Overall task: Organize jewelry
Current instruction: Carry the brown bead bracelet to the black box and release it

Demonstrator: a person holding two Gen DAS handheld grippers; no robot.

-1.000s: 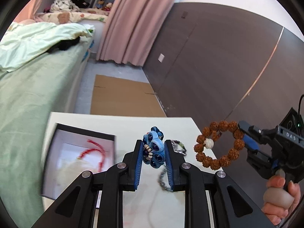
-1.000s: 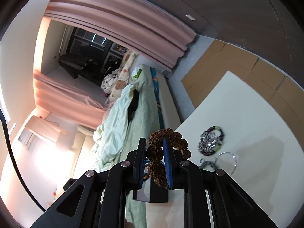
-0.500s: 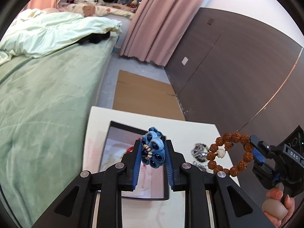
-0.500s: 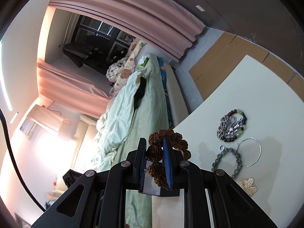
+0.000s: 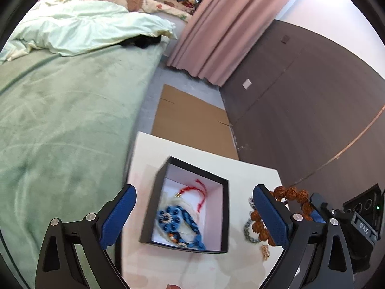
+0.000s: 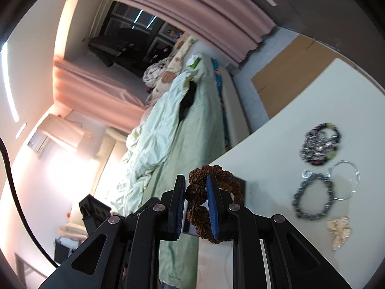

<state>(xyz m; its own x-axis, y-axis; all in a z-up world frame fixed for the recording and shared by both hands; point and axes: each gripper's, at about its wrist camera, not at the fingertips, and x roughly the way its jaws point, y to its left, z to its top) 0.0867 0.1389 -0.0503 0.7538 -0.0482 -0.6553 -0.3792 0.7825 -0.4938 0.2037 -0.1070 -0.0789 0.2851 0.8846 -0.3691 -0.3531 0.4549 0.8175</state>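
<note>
Jewelry handles light and loose; our right gripper [image 6: 195,207] pinches the brown bead bracelet [image 6: 214,187] by one knobbly bead; our left gripper [image 5: 192,216] is opening, empty, over the box [image 5: 222,216].

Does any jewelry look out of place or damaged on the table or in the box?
Nothing looks damaged. The blue bracelet and red cord lie inside the black box. Five pieces remain loose on the white table: a tangled dark beaded heap, a grey bead bracelet, small rings, a wire hoop, a gold brooch.
</note>
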